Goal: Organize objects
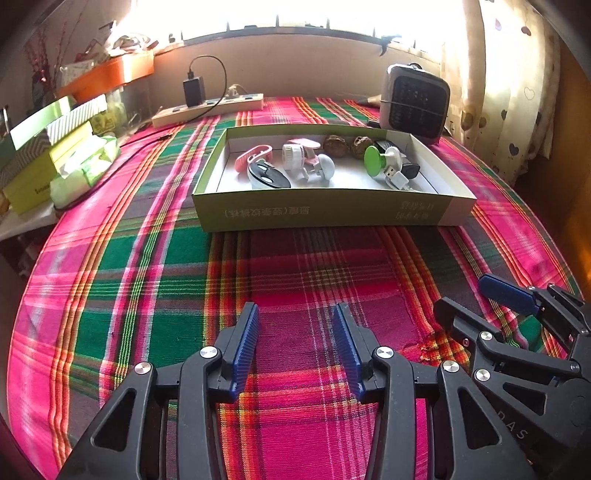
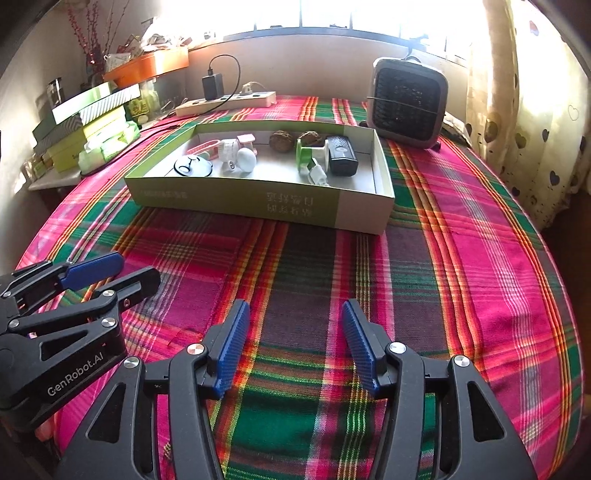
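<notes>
The shallow green cardboard box [image 1: 325,212] sits mid-tabletop on the plaid cloth [image 1: 295,280], holding small things — two walnuts [image 1: 336,146], a green-capped knob [image 1: 373,158], a black remote [image 2: 341,155]. Well short of it, my left jaws [image 1: 295,347] stand spread over bare cloth; my right jaws [image 2: 295,347] — also spread, nothing between them. A small heater [image 2: 408,101] stands behind the box.

Blown-out daylight from the window [image 1: 295,14]; sharp pictures, fisheye-bent edges.
</notes>
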### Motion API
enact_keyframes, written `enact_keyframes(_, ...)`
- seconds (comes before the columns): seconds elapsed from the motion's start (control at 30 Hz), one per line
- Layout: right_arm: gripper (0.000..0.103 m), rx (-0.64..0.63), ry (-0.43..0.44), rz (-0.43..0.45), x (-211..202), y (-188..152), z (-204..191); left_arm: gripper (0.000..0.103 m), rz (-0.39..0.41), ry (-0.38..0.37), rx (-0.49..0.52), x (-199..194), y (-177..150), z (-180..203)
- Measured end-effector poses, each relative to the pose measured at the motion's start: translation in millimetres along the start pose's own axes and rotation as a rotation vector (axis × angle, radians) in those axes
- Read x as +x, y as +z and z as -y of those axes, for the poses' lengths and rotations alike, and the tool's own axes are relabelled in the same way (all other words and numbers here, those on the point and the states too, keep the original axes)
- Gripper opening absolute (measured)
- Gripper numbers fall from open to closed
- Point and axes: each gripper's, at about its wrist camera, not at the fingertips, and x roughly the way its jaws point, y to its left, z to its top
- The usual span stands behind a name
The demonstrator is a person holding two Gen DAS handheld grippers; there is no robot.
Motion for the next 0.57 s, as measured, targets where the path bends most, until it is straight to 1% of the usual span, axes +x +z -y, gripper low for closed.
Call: enact_keyframes(0.57,0.056,0.000,-0.001,0.000,0.4,-0.5,-1.1,0.040,-0.001,0.000,0.001,0.0,0.0,0.2)
